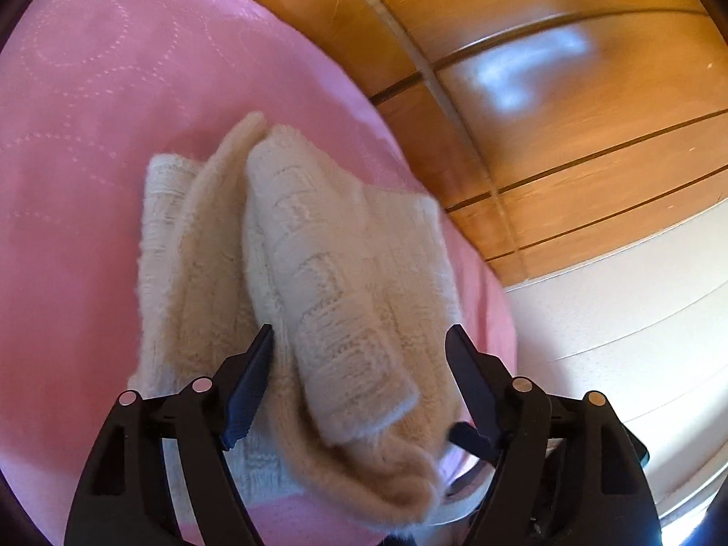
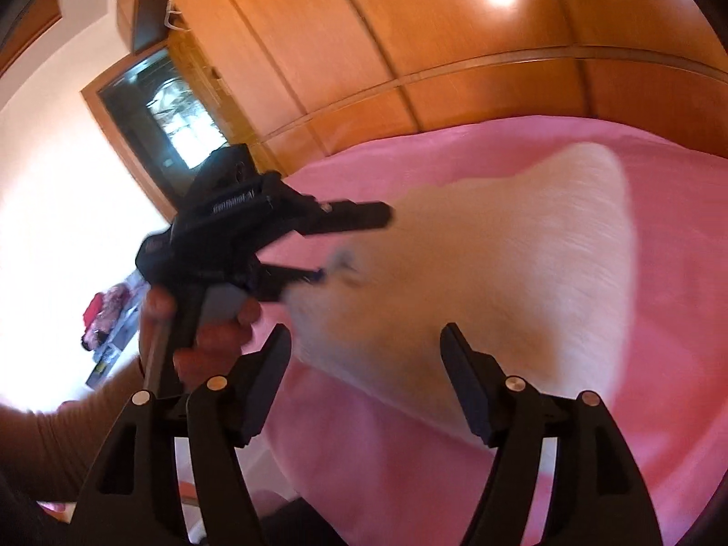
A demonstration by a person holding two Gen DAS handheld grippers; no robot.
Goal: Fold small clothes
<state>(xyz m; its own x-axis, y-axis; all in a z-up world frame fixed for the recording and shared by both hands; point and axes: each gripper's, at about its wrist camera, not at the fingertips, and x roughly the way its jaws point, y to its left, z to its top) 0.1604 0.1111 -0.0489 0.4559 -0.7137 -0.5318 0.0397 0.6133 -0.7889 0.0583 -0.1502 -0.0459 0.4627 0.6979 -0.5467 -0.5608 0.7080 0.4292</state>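
Note:
A cream knitted garment (image 1: 291,273) lies folded in layers on the pink bed cover (image 1: 91,136). My left gripper (image 1: 359,336) is open, its fingers on either side of the garment's near folded part, just above it. In the right wrist view the garment (image 2: 500,273) is blurred, and the left gripper (image 2: 346,245) shows from the side at the garment's left edge, held by a hand. My right gripper (image 2: 364,341) is open and empty, above the garment's near edge.
The bed cover (image 2: 659,318) fills the lower right of the right wrist view. Wooden wardrobe panels (image 1: 568,136) stand behind the bed, also in the right wrist view (image 2: 409,45). A doorway (image 2: 173,127) and a white wall are at left.

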